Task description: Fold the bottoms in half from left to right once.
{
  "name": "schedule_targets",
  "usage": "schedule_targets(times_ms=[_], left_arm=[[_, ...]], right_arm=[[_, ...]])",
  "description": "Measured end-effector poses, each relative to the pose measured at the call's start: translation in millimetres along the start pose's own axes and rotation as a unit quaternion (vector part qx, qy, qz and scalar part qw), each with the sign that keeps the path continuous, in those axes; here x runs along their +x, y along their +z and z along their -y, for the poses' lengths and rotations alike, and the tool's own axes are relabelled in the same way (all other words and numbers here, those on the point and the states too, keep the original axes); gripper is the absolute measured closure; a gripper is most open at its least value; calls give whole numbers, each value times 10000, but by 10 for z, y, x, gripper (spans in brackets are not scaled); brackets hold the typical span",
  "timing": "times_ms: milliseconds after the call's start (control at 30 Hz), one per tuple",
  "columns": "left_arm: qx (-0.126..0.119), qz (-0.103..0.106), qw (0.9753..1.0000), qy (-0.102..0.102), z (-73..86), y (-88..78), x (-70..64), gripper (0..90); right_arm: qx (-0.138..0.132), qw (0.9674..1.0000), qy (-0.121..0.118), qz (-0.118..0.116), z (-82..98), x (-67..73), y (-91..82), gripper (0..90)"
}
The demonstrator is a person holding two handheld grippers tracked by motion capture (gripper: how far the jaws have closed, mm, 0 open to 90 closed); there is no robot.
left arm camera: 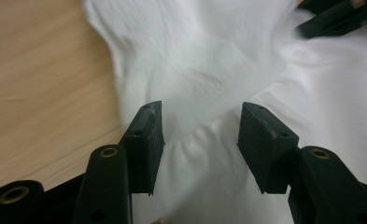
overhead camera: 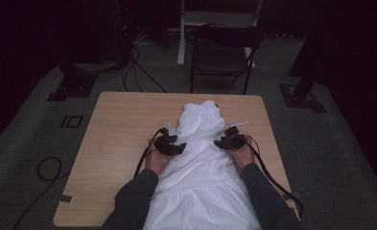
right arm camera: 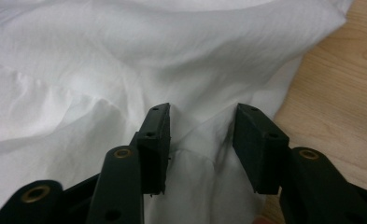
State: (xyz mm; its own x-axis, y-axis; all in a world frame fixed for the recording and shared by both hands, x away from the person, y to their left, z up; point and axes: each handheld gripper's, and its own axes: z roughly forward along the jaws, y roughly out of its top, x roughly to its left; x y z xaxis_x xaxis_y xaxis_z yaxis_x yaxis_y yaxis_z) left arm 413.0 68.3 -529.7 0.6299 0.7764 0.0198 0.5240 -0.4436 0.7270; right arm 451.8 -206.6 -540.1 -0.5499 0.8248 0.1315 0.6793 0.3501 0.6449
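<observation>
- High view, nearest edge: the white garment (overhead camera: 203, 163) hung off the near edge of the worktop (overhead camera: 119, 120) between the person's sleeves, its wide skirt part closest, probably so the narrower upper part lay flat within reach.
- A little farther in, the left tongs (overhead camera: 172, 142) sat at the garment's left edge and the right tongs (overhead camera: 228, 137) at its right edge, level with each other at the gathered waist; this mirrored placing suggested a two-sided pinch to fold or shift the cloth evenly.
- In the left gripper view, the left tongs stood open with cloth and a puckered seam between the jaws, the pads not pressing on it.
- In the right gripper view, the right tongs were likewise open, straddling a raised fold near the garment's edge, bare wood just to the right.
- Farthest, the garment's narrow top lay centred near the worktop's far edge, a dark chair (overhead camera: 222, 52) standing beyond on the floor.
</observation>
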Motion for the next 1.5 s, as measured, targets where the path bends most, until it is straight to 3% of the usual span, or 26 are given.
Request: schedule_targets(times_ms=[67,100,200,300,500,667,733,767,800,900,967,1100,1133,1200,1233,1300,1367,1500], left_arm=[[215,-4,9998,28,49,139,-13,519],[192,4,9998,44,77,160,-10,532],[21,48,9999,-119,141,136,-3,541],[44,82,9999,-98,209,60,-12,549],[224,232,9995,31,399,-180,-127,551],[330,337,9987,185,552,-364,-242,551],[310,368,9985,248,605,-414,-271,551],[309,388,9984,273,621,-431,-277,550],[293,402,9983,292,643,-450,-281,550],[247,424,9984,291,656,-450,-277,542],[267,408,9983,315,642,-440,-276,530],[246,269,9986,371,620,-438,-305,501],[236,239,9987,380,616,-442,-307,494],[188,199,9989,379,607,-454,-305,493],[158,183,9990,370,604,-458,-302,493],[135,171,9992,342,603,-459,-296,492],[95,174,9993,316,607,-458,-295,483],[44,150,9995,281,604,-469,-305,461]], right_arm=[[-1,10000,-26,46,8,17,-2,590],[-3,9999,-69,93,20,35,-7,599],[-61,9998,-113,140,79,78,-33,611],[-41,9995,-251,159,164,141,-91,616],[6,9991,-391,-144,410,340,-258,623],[87,9977,-393,-543,597,475,-390,635],[145,9972,-381,-629,608,485,-407,634],[314,9952,-355,-853,614,481,-441,612],[352,9946,-369,-902,603,463,-458,593],[-99,9976,-42,-685,461,285,-555,527],[-401,9974,208,-566,305,154,-564,488],[-629,9964,410,-398,-6,-12,-377,475],[-548,9973,373,-331,-134,-40,-216,469],[-305,9985,394,-214,-211,-44,-51,475],[-119,9991,383,-164,-233,-40,20,513],[144,9997,187,75,-248,-5,98,679],[78,9995,21,316,-268,34,66,794],[-286,9975,-239,595,-407,71,-131,853]])
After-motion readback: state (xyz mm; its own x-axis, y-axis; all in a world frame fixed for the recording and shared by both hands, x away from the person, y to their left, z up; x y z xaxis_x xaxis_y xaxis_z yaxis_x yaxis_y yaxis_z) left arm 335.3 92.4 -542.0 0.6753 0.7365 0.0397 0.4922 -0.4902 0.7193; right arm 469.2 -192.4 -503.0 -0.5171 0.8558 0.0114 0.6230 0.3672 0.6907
